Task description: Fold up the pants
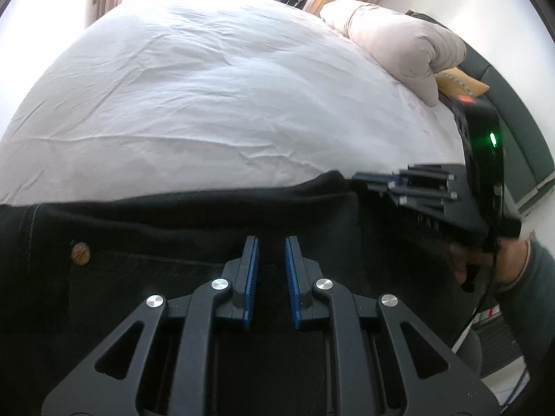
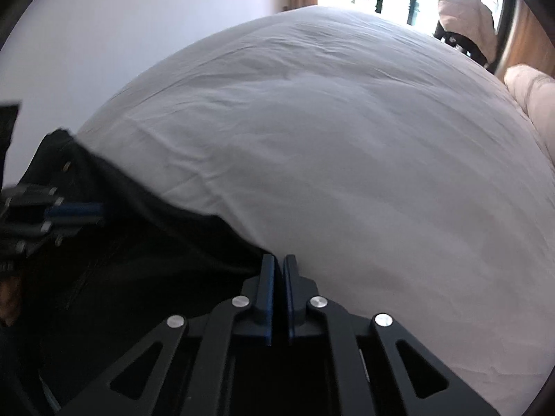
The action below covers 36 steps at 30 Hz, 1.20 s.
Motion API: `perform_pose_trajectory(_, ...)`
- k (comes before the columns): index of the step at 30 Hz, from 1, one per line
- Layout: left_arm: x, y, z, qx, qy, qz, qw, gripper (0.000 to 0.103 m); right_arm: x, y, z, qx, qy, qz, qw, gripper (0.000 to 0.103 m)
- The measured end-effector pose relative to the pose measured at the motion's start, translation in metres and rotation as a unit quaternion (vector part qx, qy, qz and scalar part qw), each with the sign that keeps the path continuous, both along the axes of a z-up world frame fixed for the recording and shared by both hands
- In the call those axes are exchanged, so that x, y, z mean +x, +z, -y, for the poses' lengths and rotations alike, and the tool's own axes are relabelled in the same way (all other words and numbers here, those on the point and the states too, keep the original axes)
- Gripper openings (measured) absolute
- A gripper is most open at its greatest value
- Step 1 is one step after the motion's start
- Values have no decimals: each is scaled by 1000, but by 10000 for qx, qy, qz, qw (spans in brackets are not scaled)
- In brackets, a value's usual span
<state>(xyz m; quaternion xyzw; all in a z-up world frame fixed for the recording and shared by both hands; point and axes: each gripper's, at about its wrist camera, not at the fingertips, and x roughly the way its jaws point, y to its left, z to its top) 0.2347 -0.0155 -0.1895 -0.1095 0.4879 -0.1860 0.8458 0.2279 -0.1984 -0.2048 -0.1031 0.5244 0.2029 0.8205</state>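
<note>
Black pants (image 1: 173, 228) lie along the near edge of a white bed (image 1: 208, 104), a copper button (image 1: 80, 253) showing at the left. My left gripper (image 1: 271, 242) points down onto the cloth near the waist, its blue pads narrow with black fabric filling the gap. Off to the right, my right gripper (image 1: 360, 176) meets a raised corner of the pants. In the right wrist view its pads (image 2: 279, 258) stand almost together at the tip of the pants (image 2: 138, 260), pinching the edge. The left gripper (image 2: 100, 213) appears there at the far left, blurred.
A rolled beige duvet (image 1: 399, 41) lies at the bed's right side, with a yellow cushion (image 1: 461, 83) behind it. A beige jacket (image 2: 464, 20) hangs by the bright window. A hand (image 1: 513, 260) in a grey sleeve holds the right gripper. White sheet (image 2: 347, 173) stretches beyond the pants.
</note>
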Motion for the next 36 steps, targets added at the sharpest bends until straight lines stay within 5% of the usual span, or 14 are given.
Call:
perform_pose_trajectory(7,-10,-2,-19,-149,62,137,9998,15,9,2,21,-267,-932,232,9950,0)
perform_pose_trajectory(10,-28,25,-18,-16,2,640,9980,15,-12,43,44,464,-1122,547,9911,0)
perform_pose_trajectory(13,-45,32,-4,-52,-256,846,9961,15,-60,73,52,1290,-924,456,9863,17)
perform_pose_trajectory(16,-49,11,22,236,-626,570,9961,15,-102,62,43,1200,-512,296,9910,22)
perform_pose_trajectory(19,-44,-12,28,403,-644,178,9970,15,-113,21,70,823,-1009,-212,9913,22)
perform_pose_trajectory(20,-41,-15,24,294,-643,170,9973,15,-112,7,98,906,-1470,-324,9845,20)
perform_pose_trajectory(21,-38,-16,19,170,-628,135,9978,15,-112,2,117,1145,-1702,-340,9781,0)
perform_pose_trajectory(23,-36,-16,12,144,-642,98,9978,15,-113,-1,158,1400,-2323,-349,9619,0)
perform_pose_trajectory(28,-38,-14,9,237,-586,109,9979,15,-120,7,239,573,-3562,-64,9326,1)
perform_pose_trajectory(30,-40,-8,15,511,-602,185,9967,15,-131,18,269,350,-4185,67,9075,9)
perform_pose_trajectory(32,-43,0,21,559,-632,240,9961,15,-153,36,289,795,-4415,272,8933,22)
perform_pose_trajectory(33,-44,6,23,439,-685,305,9962,15,-166,47,293,1059,-4418,393,8900,38)
perform_pose_trajectory(34,-44,13,26,380,-731,365,9959,15,-175,54,291,1250,-4346,499,8905,49)
perform_pose_trajectory(36,-48,14,41,368,-905,409,9944,15,-181,60,273,1630,-3835,537,9074,53)
